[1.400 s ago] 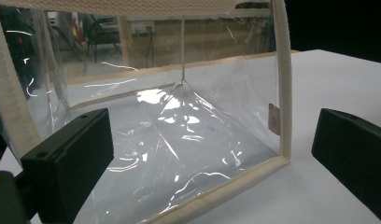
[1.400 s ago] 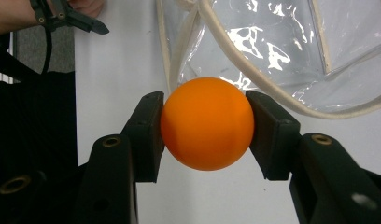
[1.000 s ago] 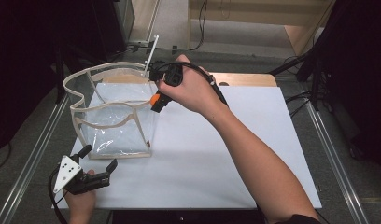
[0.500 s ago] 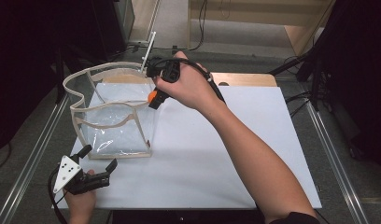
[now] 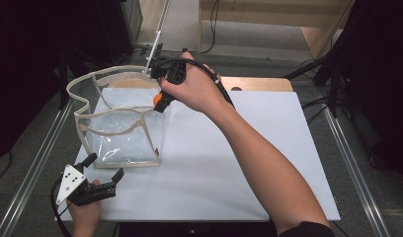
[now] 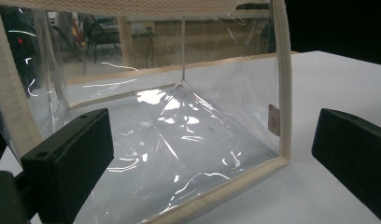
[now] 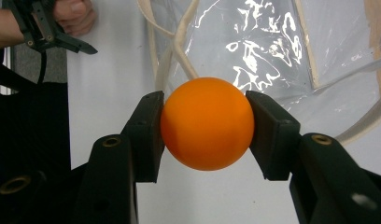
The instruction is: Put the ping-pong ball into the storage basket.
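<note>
The right claw [image 7: 205,123] is clamped on the orange ball [image 7: 206,123], 1 jaw pressed to each side of it, and the ball sits square between the 2 pads with its top and bottom bulging clear of them. It is a plain, smooth, matte orange sphere, evenly coloured, no markings to see. From the high view, that right claw [image 5: 160,103] hangs at the far right edge of the clear bag [image 5: 121,129], tilted down, with the ball [image 5: 157,99] a small orange spot just at the bag's rim; whether it is over the opening or just outside it, I cannot tell.

The bag stands open on the white worktop [image 5: 229,163], see-through plastic with cream fabric trim along its edges and a wavy top band, light glinting off its creases.

Down at the near left corner, the left claw [image 5: 105,173] rests low by the worktop edge, jaws spread wide and holding nothing. Its own view looks straight at the bag's near face [image 6: 179,130], the trimmed bottom corner lying between the 2 pads, untouched.
</note>
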